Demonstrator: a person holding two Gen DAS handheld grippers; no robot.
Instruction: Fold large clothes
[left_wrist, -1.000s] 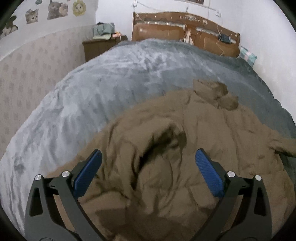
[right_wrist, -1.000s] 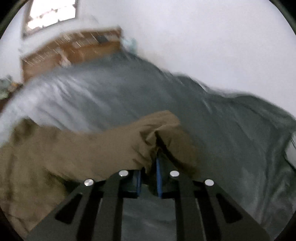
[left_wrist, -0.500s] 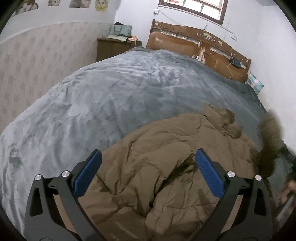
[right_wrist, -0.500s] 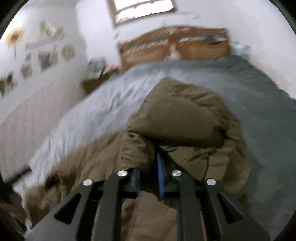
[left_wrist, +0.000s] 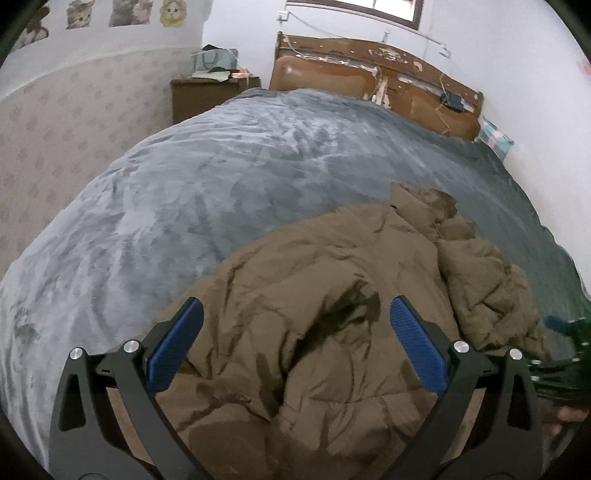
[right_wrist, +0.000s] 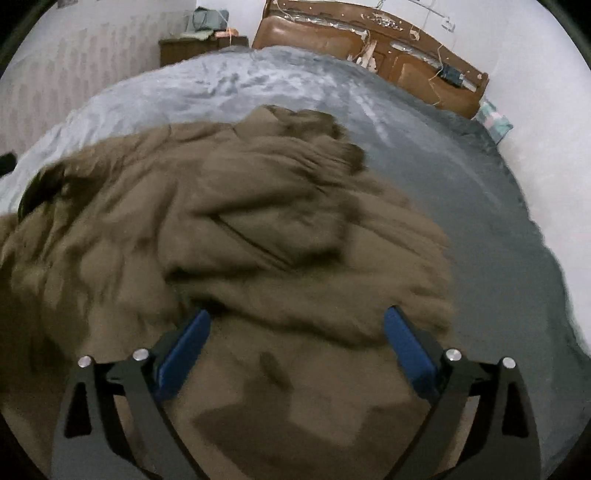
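Bedroom: a bed covered by a grey blanket (left_wrist: 207, 192), with a worn wooden headboard (left_wrist: 373, 85) at the far end and a nightstand (left_wrist: 207, 98) at its left corner. White wall to the right.

Right gripper (right_wrist: 297, 345): jaws spread wide, having just been opening. Brown fabric lies below and between the blue pads (right_wrist: 183, 354), but the pads do not press on it; the coat is released. Whether the fingertips brush the cloth cannot be told through the blur.

Left gripper (left_wrist: 295, 345): jaws likewise spread wide, nothing clamped. It hangs over the coat's near part, pads clear of the fabric as far as can be seen.

Coat (left_wrist: 351, 325): a brown padded garment, lying crumpled on the near right part of the blanket. Its long axis runs from the near edge away toward the headboard, slightly rightward. The far end shows a bunched collar or hood (left_wrist: 421, 203). In the right wrist view a folded-over portion (right_wrist: 280, 206) lies on top of the body, ahead of the right gripper.

Both grippers stand at the near end of the coat, side by side; the right gripper shows at the right edge of the left wrist view, blurred.
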